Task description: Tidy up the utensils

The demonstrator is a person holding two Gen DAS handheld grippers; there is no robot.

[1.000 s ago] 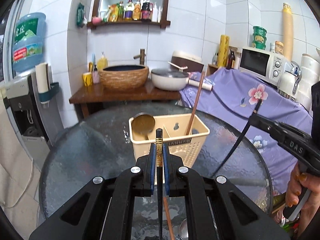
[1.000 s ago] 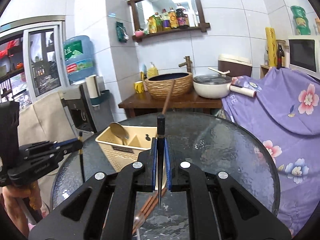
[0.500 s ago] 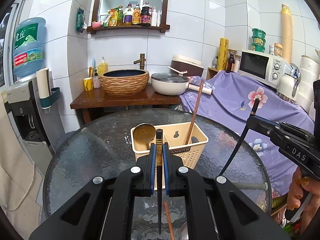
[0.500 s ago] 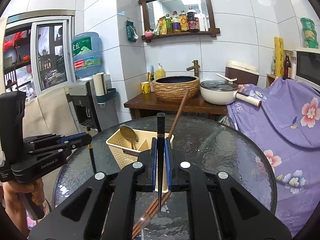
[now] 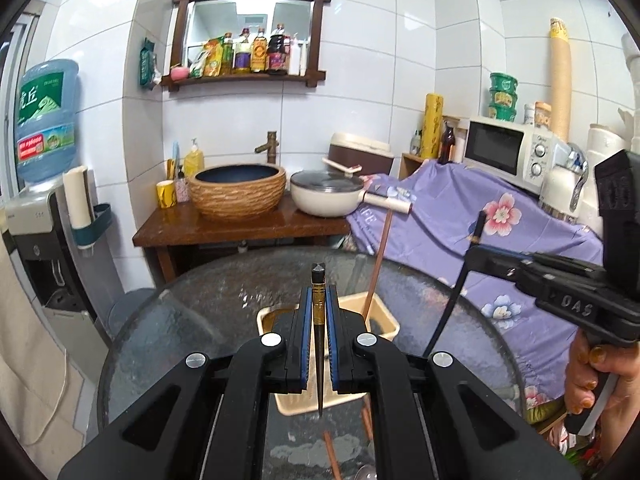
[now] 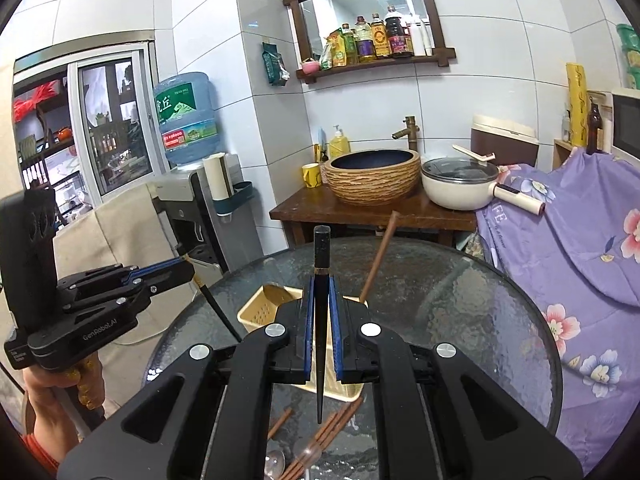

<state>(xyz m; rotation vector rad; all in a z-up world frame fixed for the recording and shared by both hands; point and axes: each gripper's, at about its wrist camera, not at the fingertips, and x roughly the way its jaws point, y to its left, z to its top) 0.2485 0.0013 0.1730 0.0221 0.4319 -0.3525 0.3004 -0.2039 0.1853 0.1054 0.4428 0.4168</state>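
Observation:
My left gripper is shut on a black chopstick held upright above the cream utensil basket. My right gripper is shut on a second black chopstick, also upright above the basket. A brown chopstick stands slanted in the basket. Each gripper shows in the other's view: the right one at the right, the left one at the left. Several brown chopsticks and a spoon lie on the glass table near me.
The round glass table carries the basket. Behind it stands a wooden stand with a woven basin and a white pot. A purple flowered cloth covers furniture at the right, with a microwave. A water dispenser is at the left.
Both grippers have risen and moved forward over the basket, each still holding its black chopstick. The basket now sits lower in both views, partly hidden behind the fingers.

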